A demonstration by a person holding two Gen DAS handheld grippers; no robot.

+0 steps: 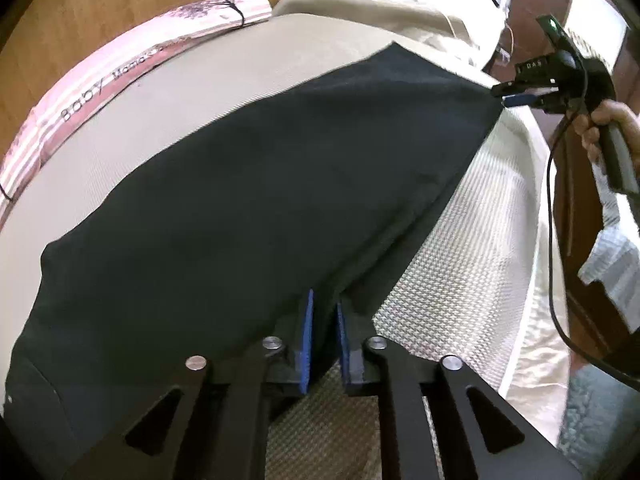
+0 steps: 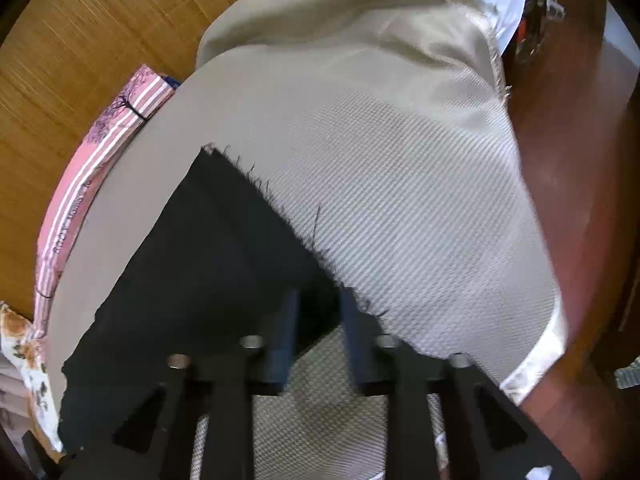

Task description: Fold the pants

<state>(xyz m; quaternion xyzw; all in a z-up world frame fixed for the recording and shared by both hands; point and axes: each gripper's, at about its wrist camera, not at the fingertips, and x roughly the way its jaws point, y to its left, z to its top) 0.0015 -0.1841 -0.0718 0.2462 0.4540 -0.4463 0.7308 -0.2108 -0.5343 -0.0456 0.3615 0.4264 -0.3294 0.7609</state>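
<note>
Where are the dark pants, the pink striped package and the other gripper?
Dark navy pants (image 1: 248, 184), left wrist view: middle of the fabric.
Pink striped package (image 1: 80, 100), left wrist view: printed side.
Right gripper (image 1: 505, 94), left wrist view: fingertips at pants corner.

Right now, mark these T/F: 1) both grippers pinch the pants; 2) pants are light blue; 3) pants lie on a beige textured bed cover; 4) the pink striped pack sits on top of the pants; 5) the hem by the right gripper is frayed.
1) Both the left gripper and the right gripper pinch the pants. True.
2) Pants are light blue. False: they are dark, near black.
3) Pants lie on a beige textured cover. True.
4) The pink pack sits on the pants. False: it lies apart, along the cover's far edge.
5) The hem by the right gripper is frayed. True.
</note>
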